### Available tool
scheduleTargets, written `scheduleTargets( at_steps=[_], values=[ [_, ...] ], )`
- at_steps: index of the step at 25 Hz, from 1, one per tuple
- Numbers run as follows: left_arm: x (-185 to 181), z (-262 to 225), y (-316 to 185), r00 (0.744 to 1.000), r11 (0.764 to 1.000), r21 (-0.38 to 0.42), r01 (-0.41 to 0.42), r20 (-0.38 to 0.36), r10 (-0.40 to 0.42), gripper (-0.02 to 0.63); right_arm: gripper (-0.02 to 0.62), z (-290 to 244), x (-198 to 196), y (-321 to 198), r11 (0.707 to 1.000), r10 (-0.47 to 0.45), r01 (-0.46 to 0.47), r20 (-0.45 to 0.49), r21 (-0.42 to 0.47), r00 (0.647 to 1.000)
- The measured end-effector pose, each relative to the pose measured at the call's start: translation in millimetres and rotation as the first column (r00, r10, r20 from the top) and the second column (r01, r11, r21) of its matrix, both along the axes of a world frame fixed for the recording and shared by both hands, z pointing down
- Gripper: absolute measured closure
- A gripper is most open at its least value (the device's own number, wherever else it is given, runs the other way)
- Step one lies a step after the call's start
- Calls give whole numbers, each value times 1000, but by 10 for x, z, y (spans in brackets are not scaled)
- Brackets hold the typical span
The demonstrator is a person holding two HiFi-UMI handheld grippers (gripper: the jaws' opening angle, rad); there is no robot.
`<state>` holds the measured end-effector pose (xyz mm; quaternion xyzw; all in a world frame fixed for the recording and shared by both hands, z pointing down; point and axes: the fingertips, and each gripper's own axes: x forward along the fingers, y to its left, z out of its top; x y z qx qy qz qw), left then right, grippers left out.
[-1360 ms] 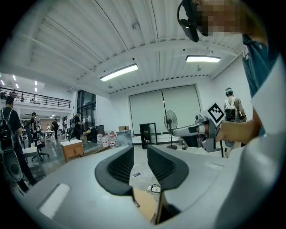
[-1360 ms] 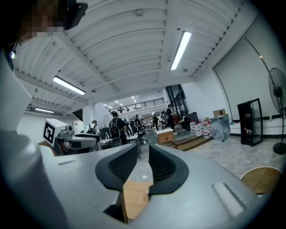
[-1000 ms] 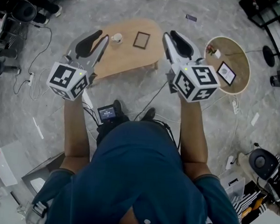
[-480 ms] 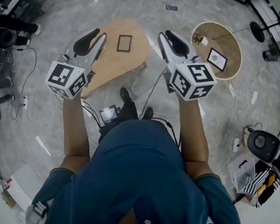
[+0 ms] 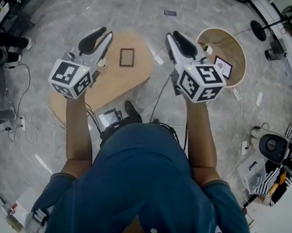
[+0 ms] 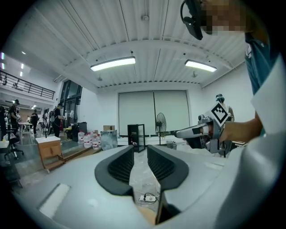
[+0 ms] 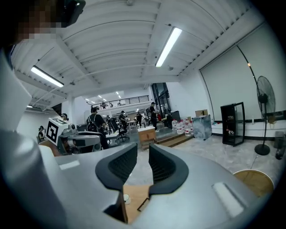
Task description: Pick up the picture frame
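The frame (image 5: 126, 57), flat on the table (image 5: 118, 83), looks light, stiff, maybe glazed, so pinch one edge; left gripper (image 5: 105, 33) and right gripper (image 5: 172, 35) are slightly parted, empty.

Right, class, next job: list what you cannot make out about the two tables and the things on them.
- Head view: cup on the wooden table, partly hidden by the left gripper.
- Head view: picture frame, too small to see its picture.
- Right gripper view: same frame, mostly hidden behind the right gripper.
- Head view: dark-framed item on the round table, too small to identify.
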<state>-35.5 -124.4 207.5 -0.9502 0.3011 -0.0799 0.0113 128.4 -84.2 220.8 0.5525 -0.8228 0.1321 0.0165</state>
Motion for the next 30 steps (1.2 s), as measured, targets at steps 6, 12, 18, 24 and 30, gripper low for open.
scheduleTargets(
  at_steps=[6, 12, 18, 24, 30],
  values=[
    [-272, 59, -526, 999, 999, -19, -29, -15, 29, 514, 529, 35, -287, -471, 999, 32, -32, -10, -22, 999],
    [-382, 187, -817, 999, 999, -50, -9, -39, 7, 514, 529, 195, -371, -711, 998, 24, -25, -26, -64, 999],
    [-424, 369, -1045, 998, 995, -86, 51, -27, -53, 514, 529, 371, -346, -1082, 996, -25, 25, -8, -87, 1000],
    [-529, 509, -1376, 991, 984, -117, 135, -8, -137, 514, 529, 519, -460, -1598, 988, -114, 115, 17, -101, 993],
    [-407, 668, -1740, 983, 973, -144, 181, 4, -182, 514, 529, 721, -413, -2044, 975, -173, 175, 31, -135, 984]
  ],
)
